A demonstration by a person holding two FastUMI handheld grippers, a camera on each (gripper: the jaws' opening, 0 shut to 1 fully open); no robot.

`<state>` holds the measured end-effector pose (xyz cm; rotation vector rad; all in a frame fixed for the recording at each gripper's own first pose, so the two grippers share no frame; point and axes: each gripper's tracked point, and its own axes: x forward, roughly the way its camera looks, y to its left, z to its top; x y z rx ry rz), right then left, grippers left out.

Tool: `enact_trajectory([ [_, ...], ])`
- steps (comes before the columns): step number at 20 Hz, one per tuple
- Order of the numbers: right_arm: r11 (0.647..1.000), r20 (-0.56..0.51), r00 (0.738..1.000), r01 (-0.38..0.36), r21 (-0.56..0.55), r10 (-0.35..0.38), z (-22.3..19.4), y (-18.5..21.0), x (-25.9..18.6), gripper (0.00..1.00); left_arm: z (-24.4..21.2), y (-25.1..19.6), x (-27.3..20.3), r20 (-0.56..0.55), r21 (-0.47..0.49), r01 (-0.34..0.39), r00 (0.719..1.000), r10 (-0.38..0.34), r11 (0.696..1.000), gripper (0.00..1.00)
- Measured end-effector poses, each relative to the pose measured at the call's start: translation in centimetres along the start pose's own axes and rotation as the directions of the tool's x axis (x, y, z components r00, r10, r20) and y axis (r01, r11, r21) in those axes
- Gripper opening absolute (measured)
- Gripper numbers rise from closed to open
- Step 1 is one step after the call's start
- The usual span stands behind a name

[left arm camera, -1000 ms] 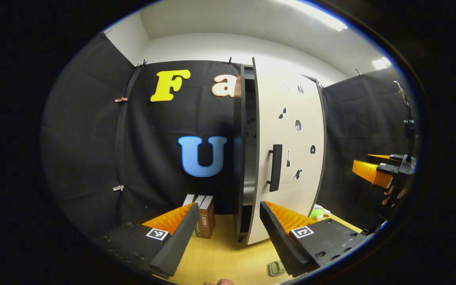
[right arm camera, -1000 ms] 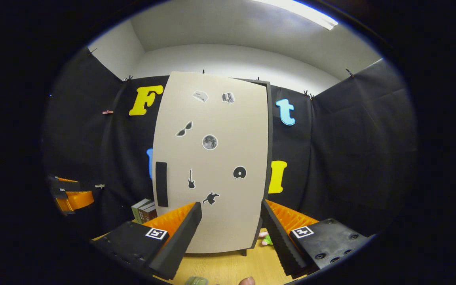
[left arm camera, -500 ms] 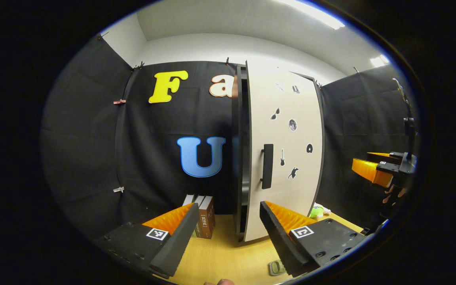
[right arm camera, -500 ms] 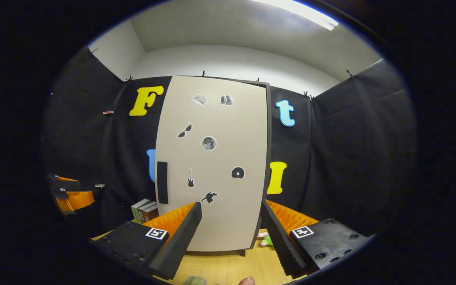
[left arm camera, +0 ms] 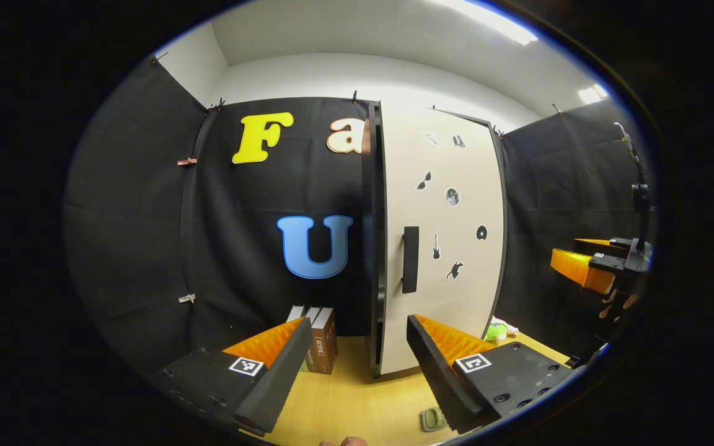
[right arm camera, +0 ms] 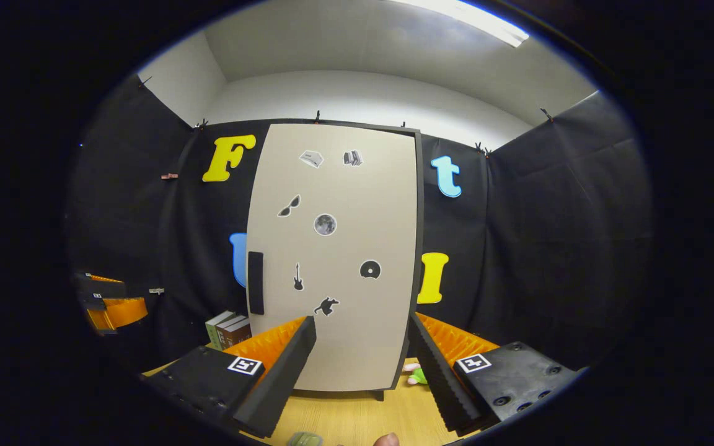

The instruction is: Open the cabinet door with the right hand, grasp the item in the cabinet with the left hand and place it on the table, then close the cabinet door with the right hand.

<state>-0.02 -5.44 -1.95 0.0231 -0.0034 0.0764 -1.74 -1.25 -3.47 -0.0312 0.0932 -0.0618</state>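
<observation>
Beige cabinet door sits nearly flush; left gripper and right gripper wide, empty.

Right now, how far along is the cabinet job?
Mostly done. A small greenish item lies on the light wooden table, so the fetch looks finished. The beige sticker-covered cabinet door sits nearly flush, a thin dark gap beside its black handle. Left gripper and right gripper are open, empty. Remaining: perhaps a final push.

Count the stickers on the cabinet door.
7, all on the cabinet door: two near the top, sunglasses, moon, disc, guitar, and a dark animal-like shape. None looks hidden.
</observation>
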Motion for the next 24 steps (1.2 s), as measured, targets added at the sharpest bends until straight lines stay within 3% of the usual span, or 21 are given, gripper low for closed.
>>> enact_trajectory([
  [24,1.000,0.012,1.000,0.003,-0.004,-0.003,0.42,0.07,-0.79,0.97,0.75,-0.36,-0.79,-0.002,0.000,-0.009,1.000,0.009,1.000,0.96],
])
